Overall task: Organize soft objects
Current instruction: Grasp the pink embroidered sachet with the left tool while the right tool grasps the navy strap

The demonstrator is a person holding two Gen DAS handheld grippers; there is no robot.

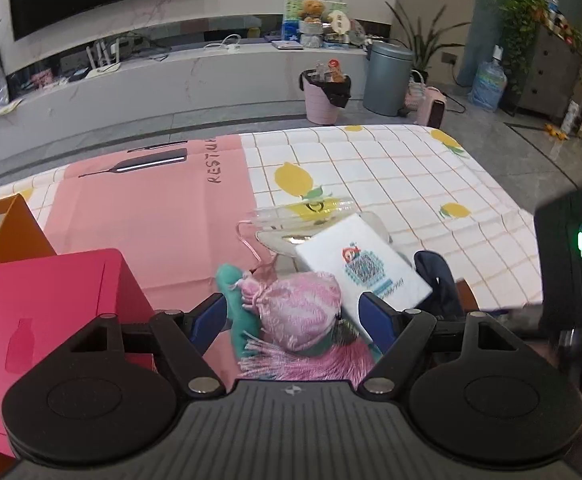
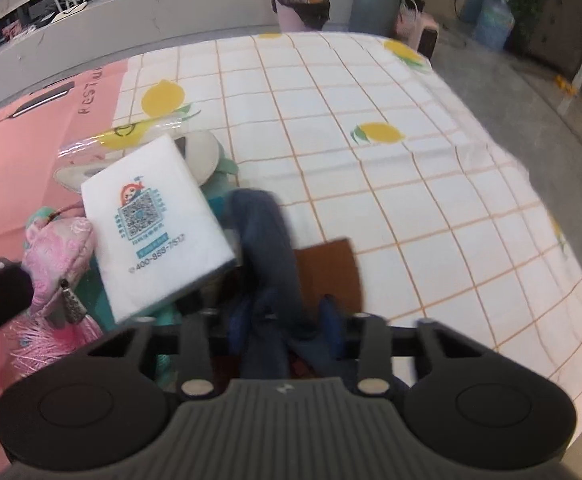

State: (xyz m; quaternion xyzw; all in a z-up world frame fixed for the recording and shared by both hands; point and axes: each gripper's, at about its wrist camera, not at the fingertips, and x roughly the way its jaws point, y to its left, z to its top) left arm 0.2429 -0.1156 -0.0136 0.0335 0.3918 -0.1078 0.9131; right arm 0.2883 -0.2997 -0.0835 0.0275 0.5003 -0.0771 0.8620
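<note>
1. Covering the table [image 2: 371,92], a lemon-print grid cloth with a pink mat [image 1: 151,216] on its left part.
2. Soft pile lies at the seam of mat and cloth: white tissue pack [image 2: 155,224] on top, long axis running near-right to far-left.
3. Dark blue cloth [image 2: 265,236] runs lengthwise away from the camera; right gripper [image 2: 283,320], pitched steeply down, is clamped on its near end.
4. Pink drawstring pouch [image 1: 299,308] sits between the spread, released fingers of the left gripper [image 1: 291,320]; contact unclear.

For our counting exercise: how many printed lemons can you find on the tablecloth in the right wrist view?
4: one beside the pink mat, one mid-cloth, one at the far corner, one at the far edge. The pile may hide more.
</note>
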